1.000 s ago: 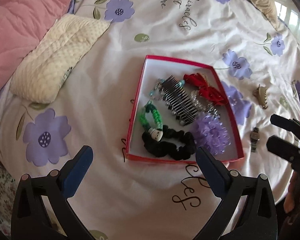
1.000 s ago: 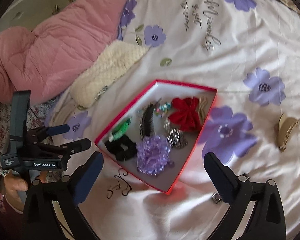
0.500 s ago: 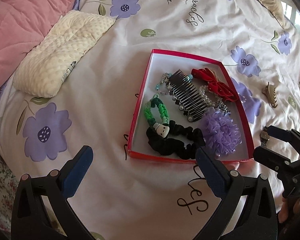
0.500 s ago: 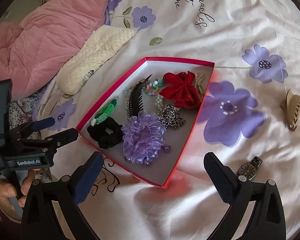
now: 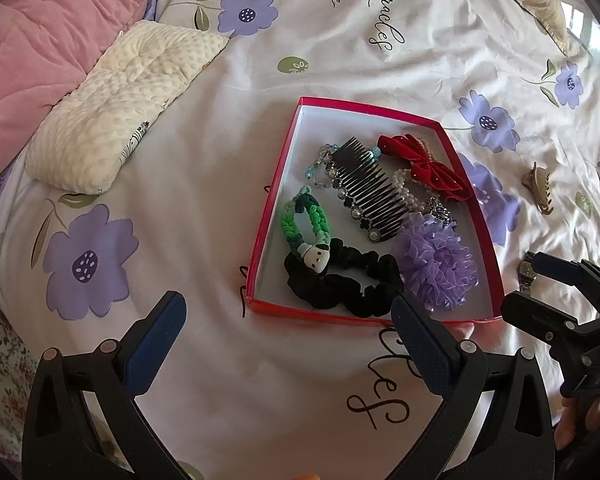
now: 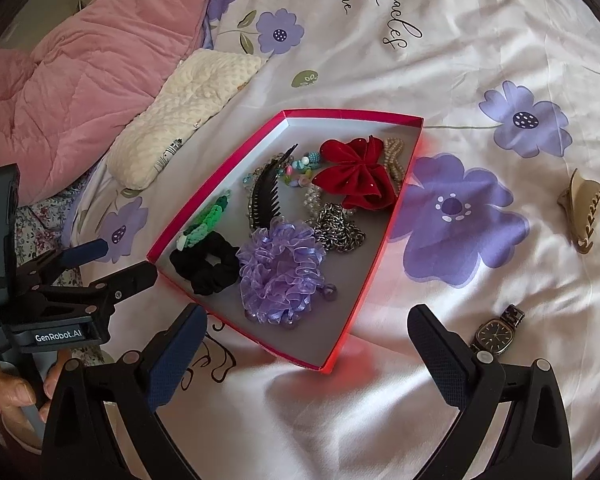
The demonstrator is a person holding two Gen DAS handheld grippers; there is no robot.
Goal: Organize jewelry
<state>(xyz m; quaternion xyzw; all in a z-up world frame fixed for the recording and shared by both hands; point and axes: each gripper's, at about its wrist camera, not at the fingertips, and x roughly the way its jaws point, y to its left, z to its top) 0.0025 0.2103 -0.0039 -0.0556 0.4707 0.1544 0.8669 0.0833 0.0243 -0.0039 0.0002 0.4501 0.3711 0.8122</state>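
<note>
right claw [image 6: 304,344] is closing in on the wristwatch [image 6: 496,334] beside the red box [image 6: 374,224], gaping wide and empty; left claw [image 5: 288,332] likewise.

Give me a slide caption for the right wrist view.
Open right gripper hovers over bedsheet near red box; watch and claw clip lie outside.

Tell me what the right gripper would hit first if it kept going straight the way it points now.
Probably the red box: its near corner lies between the open right gripper fingers. The wristwatch sits off to the right.
</note>
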